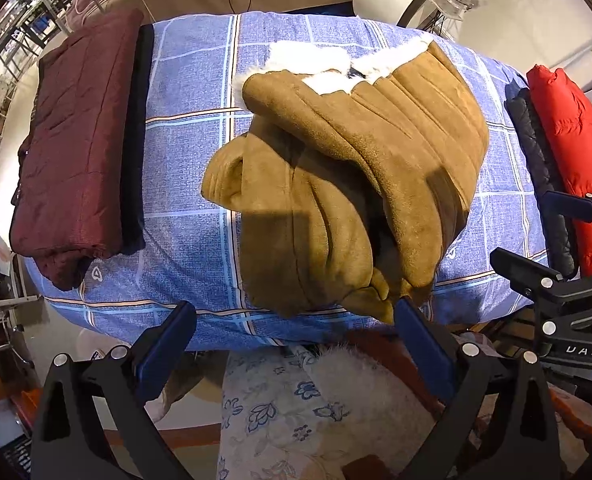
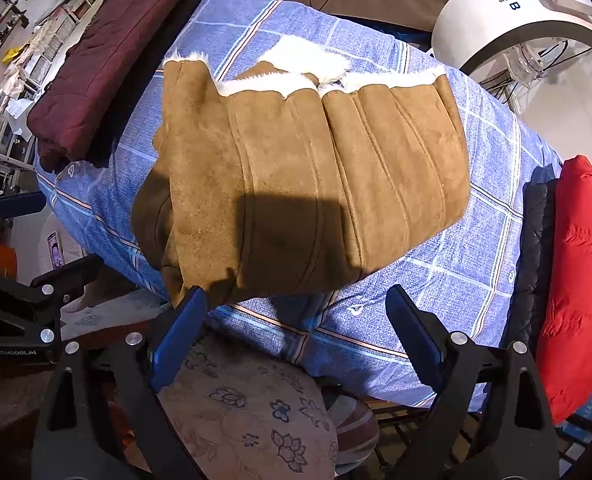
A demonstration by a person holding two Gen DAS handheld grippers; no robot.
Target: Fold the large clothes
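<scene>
so, tan suede coat (image 2: 308,184) folded on the blue checked bedspread (image 2: 456,280).
both tongs spread apart, gripping nothing: left gripper (image 1: 296,324) and right gripper (image 2: 296,312) sit at the coat's near edge. a maroon folded jacket (image 1: 76,148) lies left of the coat, a red jacket (image 2: 580,280) right of it.

Tan suede coat (image 2: 308,184) with white fleece lining (image 2: 308,68), folded into a bulky bundle, lying mid-way across the blue checked cover, lining showing along its far edge, near-left part bunched in loose rolls, possibly a sleeve tucked under, near hem at the cover's front edge
</scene>
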